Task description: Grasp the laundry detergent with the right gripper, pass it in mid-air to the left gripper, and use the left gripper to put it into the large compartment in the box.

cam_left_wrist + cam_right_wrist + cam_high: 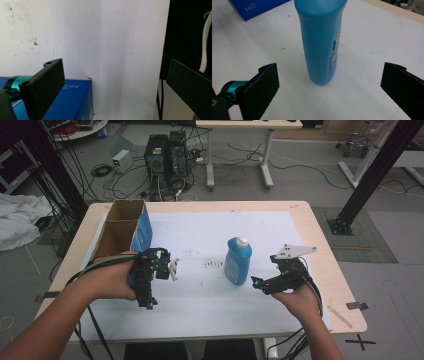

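**A:** Over the table now. A white sheet covers most of the top, with a patch of dark smudges near its middle.

**B:** There's also a thin wooden stick, lying on bare wood by the right edge.

**A:** On the floor behind, two black computer towers stand side by side, with loose cables trailing away.

**B:** A white desk is just beside them, and there's a crumpled white cloth far left.

**A:** A black tape cross marks the floor at lower right.
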